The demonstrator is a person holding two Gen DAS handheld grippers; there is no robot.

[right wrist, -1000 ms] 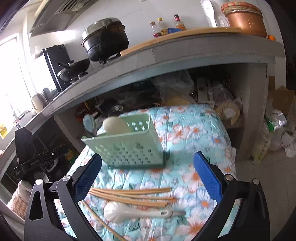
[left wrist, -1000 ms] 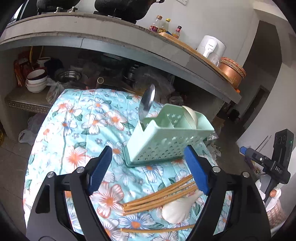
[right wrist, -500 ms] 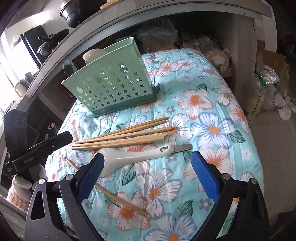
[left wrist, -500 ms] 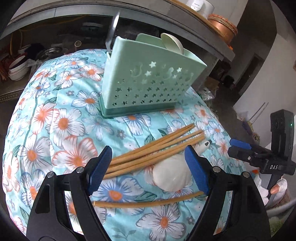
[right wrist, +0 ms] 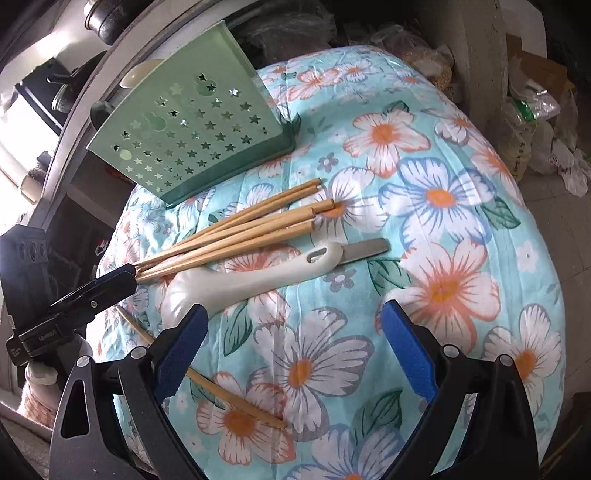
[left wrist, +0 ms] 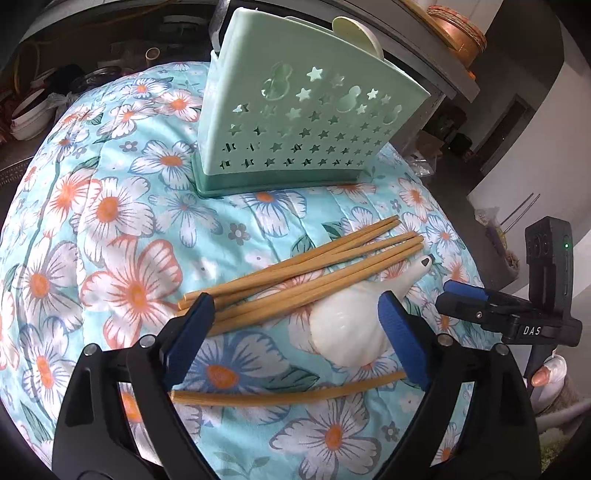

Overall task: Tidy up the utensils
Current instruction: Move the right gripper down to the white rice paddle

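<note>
A mint-green utensil caddy (left wrist: 295, 122) with star-shaped cutouts stands upright near the far end of a counter draped in a turquoise floral cloth (left wrist: 110, 206). A pale spoon bowl (left wrist: 356, 33) pokes up above its rim on one side, and a metal utensil (left wrist: 218, 22) shows at the other end, though little of it can be made out.

Nearer on the cloth lies a loose bundle of wooden chopsticks (left wrist: 306, 273), fanned slightly and resting partly against a white ceramic soup spoon (left wrist: 347, 328) whose handle points away toward the caddy side. From the right-hand view a flat metal blade or handle end (right wrist: 365, 249) sticks out just past the tip of the spoon's handle. One more single chopstick (left wrist: 288, 397) lies apart from the bundle, closer to the near edge.

The left tongs (left wrist: 295, 336) hang just above the cloth, their blue pads spreading wider at this moment; the spoon's bowl and the thick ends of the chopsticks sit between them, but the pads press on nothing. The right tongs (right wrist: 291, 350) are spread wide too, over bare cloth near the spoon's bowl, holding nothing. Each set of tongs shows at the edge of the other's view, with a fingertip (left wrist: 541, 376) of the person visible under the right one
</note>
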